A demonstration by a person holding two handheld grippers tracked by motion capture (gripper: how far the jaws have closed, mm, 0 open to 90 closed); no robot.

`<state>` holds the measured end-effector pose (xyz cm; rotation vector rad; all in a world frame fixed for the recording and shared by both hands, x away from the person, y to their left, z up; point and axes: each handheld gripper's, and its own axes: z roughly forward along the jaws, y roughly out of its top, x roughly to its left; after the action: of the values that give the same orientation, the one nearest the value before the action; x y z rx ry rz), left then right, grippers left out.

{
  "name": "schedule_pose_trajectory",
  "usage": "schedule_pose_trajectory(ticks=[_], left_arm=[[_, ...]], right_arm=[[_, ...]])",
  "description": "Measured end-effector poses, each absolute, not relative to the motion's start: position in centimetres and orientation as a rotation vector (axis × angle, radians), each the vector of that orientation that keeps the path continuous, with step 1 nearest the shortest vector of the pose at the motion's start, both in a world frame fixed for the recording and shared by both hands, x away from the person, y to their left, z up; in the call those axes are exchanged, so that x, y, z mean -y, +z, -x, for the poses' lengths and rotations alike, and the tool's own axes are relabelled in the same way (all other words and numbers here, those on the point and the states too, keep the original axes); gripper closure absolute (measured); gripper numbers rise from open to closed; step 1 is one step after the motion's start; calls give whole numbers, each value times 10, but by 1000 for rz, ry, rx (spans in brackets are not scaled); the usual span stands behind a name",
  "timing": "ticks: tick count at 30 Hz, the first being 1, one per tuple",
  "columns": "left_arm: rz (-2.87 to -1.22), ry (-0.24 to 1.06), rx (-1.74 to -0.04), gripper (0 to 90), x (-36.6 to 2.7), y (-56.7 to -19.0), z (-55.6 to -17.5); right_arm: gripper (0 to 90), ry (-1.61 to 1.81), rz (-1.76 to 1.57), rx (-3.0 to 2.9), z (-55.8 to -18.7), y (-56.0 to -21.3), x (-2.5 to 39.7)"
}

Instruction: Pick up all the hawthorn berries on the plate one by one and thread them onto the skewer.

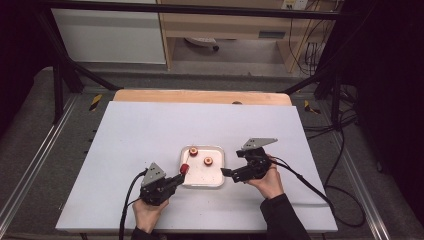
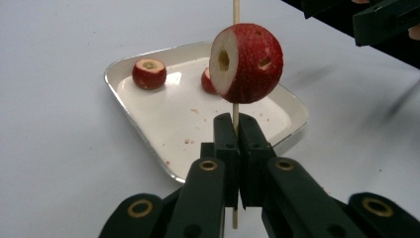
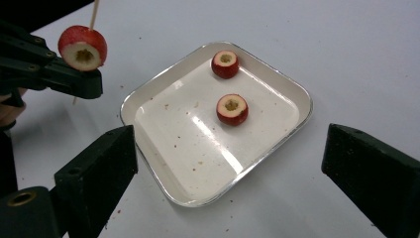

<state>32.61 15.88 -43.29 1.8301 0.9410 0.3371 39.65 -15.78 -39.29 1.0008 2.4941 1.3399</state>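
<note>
Here your left gripper (image 2: pixel 236 130) has its jaws clenched on a thin wooden skewer (image 2: pixel 236 11), which carries one red cored fruit piece (image 2: pixel 246 63) just above the jaws, held over the near left corner of the tray (image 1: pixel 218 180). That shallow white tray sits near the middle of the bench (image 1: pixel 150 130) and holds two more cored red fruit pieces: one (image 3: pixel 225 64) toward its far left corner, the other (image 3: pixel 232 109) closer to the tray's middle, the two lying apart from each other. Small red crumbs dot the tray floor. Your right gripper (image 3: pixel 228 163) has its jaws spread wide and grasping nothing, at the tray's right edge, facing across it toward the left gripper. The bench around the tray is plain white, and nothing lies between your right jaws and the two pieces in the tray.
</note>
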Motion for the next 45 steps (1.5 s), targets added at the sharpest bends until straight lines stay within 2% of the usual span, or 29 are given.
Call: schedule_pose_trajectory(ticks=[27,33,45], left_arm=[[-1853,312,-958,883,-173,-441,-327],[-1852,312,-961,883,-174,-441,-327],[-1867,310,-960,883,-172,-443,-329]], right_arm=[[64,968,-746,-2734,-436,-399,111],[112,891,-619,-2785,-446,-401,98],[268,701,-396,-2874,-463,-405,74]])
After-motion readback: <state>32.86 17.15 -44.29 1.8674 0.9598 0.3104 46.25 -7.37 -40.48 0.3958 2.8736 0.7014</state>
